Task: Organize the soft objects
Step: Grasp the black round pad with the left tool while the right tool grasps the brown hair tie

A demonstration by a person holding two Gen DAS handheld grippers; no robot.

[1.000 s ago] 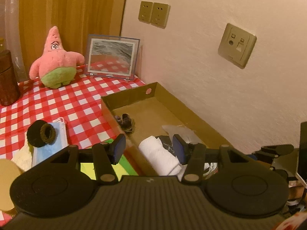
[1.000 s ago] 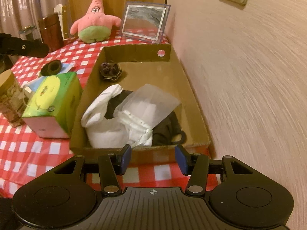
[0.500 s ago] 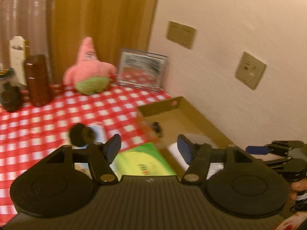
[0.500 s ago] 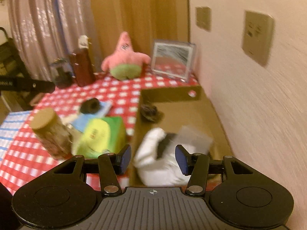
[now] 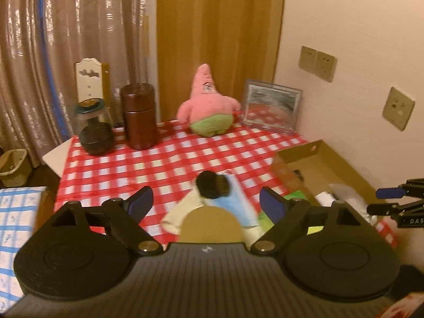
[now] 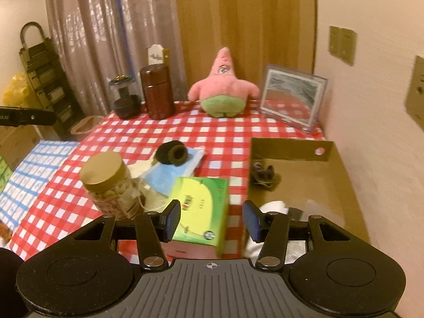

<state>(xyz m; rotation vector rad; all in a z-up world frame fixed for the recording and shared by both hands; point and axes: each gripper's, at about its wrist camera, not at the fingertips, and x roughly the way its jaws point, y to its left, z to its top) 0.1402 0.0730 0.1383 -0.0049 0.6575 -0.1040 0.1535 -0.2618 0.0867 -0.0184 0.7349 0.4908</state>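
L gripper [image 5: 205,203], jaws just opened wide, empty, over black scrunchie [image 5: 212,187]: light, squashy, pinch across ring; R gripper [image 6: 211,220] half-open, empty.

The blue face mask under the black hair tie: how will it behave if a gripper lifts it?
The blue face mask looks thin and flat, so it will probably droop. The black hair tie lies on it and may roll off. Its low edge may be hard to pinch.
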